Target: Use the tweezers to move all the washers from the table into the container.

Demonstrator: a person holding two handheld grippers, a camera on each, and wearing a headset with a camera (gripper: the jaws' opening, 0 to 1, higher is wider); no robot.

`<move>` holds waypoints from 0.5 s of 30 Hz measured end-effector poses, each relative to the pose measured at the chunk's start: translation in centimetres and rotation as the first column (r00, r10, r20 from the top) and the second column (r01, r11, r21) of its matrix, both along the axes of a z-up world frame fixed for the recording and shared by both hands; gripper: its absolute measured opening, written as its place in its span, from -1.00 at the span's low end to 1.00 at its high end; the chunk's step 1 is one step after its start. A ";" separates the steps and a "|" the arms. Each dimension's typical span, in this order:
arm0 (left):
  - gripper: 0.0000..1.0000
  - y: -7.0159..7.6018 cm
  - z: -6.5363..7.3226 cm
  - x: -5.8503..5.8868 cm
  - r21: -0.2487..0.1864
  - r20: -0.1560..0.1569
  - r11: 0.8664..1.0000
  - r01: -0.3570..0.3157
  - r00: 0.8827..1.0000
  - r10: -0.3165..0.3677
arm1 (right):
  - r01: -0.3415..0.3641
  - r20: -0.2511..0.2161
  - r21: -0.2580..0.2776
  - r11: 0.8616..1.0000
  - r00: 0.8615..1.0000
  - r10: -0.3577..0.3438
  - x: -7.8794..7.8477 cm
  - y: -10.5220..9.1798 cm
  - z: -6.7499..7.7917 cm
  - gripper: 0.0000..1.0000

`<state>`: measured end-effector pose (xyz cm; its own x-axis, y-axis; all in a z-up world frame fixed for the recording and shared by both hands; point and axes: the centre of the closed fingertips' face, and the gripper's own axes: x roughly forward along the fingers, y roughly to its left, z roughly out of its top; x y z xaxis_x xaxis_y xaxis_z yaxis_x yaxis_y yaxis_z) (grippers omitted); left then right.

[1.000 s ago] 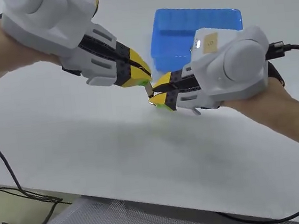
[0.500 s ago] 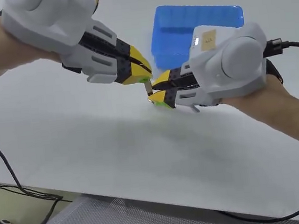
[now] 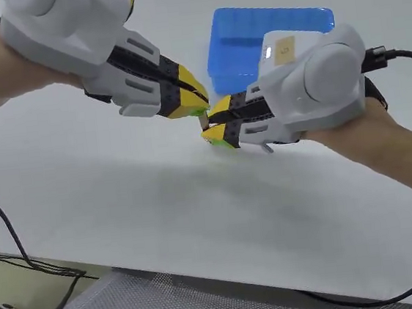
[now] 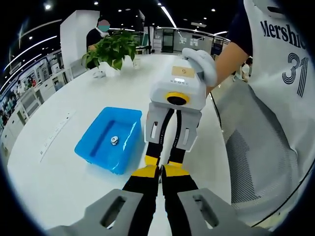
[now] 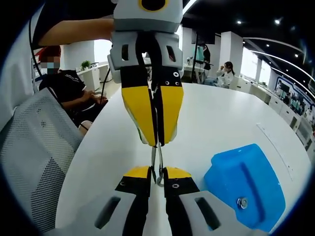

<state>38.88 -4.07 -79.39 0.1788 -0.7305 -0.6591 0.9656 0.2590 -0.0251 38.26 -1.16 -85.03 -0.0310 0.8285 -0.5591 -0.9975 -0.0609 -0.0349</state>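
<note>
Over the white table (image 3: pixel 123 207) my two grippers meet tip to tip. The left gripper (image 3: pixel 203 107) comes in from the upper left, and the right gripper (image 3: pixel 208 127) from the right. Thin metal tweezers (image 3: pixel 203 120) bridge the two sets of yellow tips. In the right gripper view the tweezers (image 5: pixel 156 162) run from the left gripper (image 5: pixel 156 141) down into my right gripper (image 5: pixel 156 174), and both are shut on them. Behind stands the blue container (image 3: pixel 273 25) with one washer (image 4: pixel 114 140) in it, and the same washer (image 5: pixel 242 202) shows in the right gripper view.
A grey mesh chair (image 3: pixel 170 306) and black cables (image 3: pixel 8 234) lie along the table's near edge. A potted plant (image 4: pixel 112 49) stands at the table's far end. People sit beyond the table (image 5: pixel 69 93).
The right gripper has edged slightly up and toward the left gripper. The tips stay joined at the tweezers.
</note>
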 end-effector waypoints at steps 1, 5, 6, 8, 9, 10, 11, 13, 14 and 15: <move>-0.87 0.0 0.0 0.0 0.000 0.000 1.000 0.000 1.000 0.000 | -0.002 0.000 0.000 1.000 1.000 0.002 0.0 0.0 0.0 -0.79; -0.87 0.1 -0.1 0.0 0.000 -0.003 1.000 -0.001 1.000 0.001 | -0.007 0.008 -0.002 1.000 1.000 0.007 -0.1 -0.1 0.0 -0.80; -0.87 0.1 -0.1 0.0 0.000 -0.005 1.000 0.000 1.000 0.000 | -0.007 0.007 -0.004 1.000 1.000 0.007 -0.1 -0.1 0.0 -0.81; -0.87 0.1 -0.1 0.0 0.001 -0.010 1.000 0.000 1.000 0.000 | -0.007 0.007 -0.007 1.000 1.000 0.007 -0.1 -0.2 0.0 -0.81; -0.87 0.0 -0.1 0.0 -0.001 -0.012 1.000 0.001 1.000 -0.001 | -0.008 0.008 -0.010 1.000 1.000 0.008 -0.1 -0.2 0.0 -0.81; -0.87 0.0 -0.1 0.0 0.000 -0.011 1.000 0.001 1.000 -0.001 | -0.009 0.009 -0.012 1.000 1.000 0.009 -0.2 -0.2 0.0 -0.81; -0.87 0.1 -0.1 0.0 0.002 -0.011 1.000 0.003 1.000 -0.002 | -0.008 0.009 -0.014 1.000 1.000 0.008 -0.2 -0.2 0.0 -0.81; -0.87 0.0 0.1 0.0 0.000 -0.008 1.000 0.004 1.000 -0.004 | -0.005 0.011 -0.009 1.000 1.000 0.005 -0.2 -0.3 0.3 -0.81; -0.87 0.0 0.4 -0.1 -0.002 -0.008 1.000 0.004 1.000 -0.004 | -0.003 0.009 -0.007 1.000 1.000 0.003 -0.2 -0.4 0.4 -0.81; -0.87 0.0 0.6 0.0 -0.005 -0.007 1.000 0.002 1.000 -0.003 | -0.002 0.012 -0.005 1.000 1.000 0.002 -0.2 -0.4 0.7 -0.81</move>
